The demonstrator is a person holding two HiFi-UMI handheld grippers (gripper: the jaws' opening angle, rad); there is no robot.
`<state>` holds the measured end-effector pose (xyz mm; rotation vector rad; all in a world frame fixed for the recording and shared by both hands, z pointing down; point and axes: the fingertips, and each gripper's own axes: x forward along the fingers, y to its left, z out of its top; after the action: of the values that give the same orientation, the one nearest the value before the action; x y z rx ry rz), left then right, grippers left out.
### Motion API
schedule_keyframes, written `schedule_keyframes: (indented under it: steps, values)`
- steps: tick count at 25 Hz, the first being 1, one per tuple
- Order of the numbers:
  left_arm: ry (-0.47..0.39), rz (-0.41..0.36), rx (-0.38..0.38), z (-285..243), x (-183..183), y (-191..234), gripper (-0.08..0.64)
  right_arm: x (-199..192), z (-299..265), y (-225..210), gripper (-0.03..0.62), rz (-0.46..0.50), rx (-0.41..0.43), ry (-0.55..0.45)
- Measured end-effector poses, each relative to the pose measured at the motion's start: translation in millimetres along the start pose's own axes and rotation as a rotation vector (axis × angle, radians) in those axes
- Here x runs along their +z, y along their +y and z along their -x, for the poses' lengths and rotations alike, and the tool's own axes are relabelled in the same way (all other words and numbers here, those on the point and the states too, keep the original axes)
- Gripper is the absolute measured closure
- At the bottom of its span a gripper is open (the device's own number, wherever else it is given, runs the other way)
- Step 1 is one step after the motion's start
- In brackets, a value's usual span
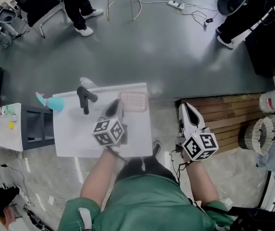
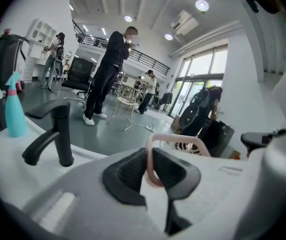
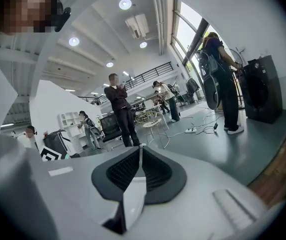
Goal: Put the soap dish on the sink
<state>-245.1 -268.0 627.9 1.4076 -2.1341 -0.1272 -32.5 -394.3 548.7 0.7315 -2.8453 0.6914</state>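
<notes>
L gripper [image 2: 149, 159]: jaws nipped on pink soap dish [image 2: 179, 138] rim (near edge), at far-right corner of white sink [image 1: 70, 129].
R gripper [image 3: 139, 154]: jaws pressed together, empty, off to the sink's right.

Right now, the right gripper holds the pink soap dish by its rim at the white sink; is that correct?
Not quite: the left gripper holds the soap dish, as the left gripper view shows. The right gripper has its jaws shut on nothing. The rest is right.
</notes>
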Motion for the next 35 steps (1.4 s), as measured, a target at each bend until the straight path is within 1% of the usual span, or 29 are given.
schedule_keyframes:
  steps: [8, 15, 19, 24, 30, 32, 33, 35]
  values:
    - [0.060, 0.013, 0.036, -46, -38, 30, 0.518, -34, -17, -24, 0.575, -0.022, -0.045, 0.057]
    - [0.119, 0.018, 0.110, -85, -69, 68, 0.517, -51, -31, -40, 0.575, -0.027, -0.075, 0.094]
    - [0.153, 0.018, 0.137, -99, -86, 83, 0.517, -61, -35, -46, 0.575, -0.030, -0.092, 0.115]
    - [0.177, 0.011, 0.149, -110, -94, 87, 0.515, -67, -40, -46, 0.575, -0.030, -0.093, 0.132]
    - [0.239, 0.001, 0.179, -117, -107, 94, 0.509, -67, -42, -43, 0.575, -0.028, -0.088, 0.132]
    - [0.243, 0.006, 0.178, -117, -108, 93, 0.497, -64, -41, -43, 0.575, -0.026, -0.089, 0.129]
    - [0.238, 0.006, 0.179, -116, -107, 92, 0.477, -63, -40, -43, 0.575, -0.025, -0.089, 0.127]
    - [0.222, -0.003, 0.182, -113, -100, 91, 0.466, -59, -38, -42, 0.575, -0.024, -0.088, 0.121]
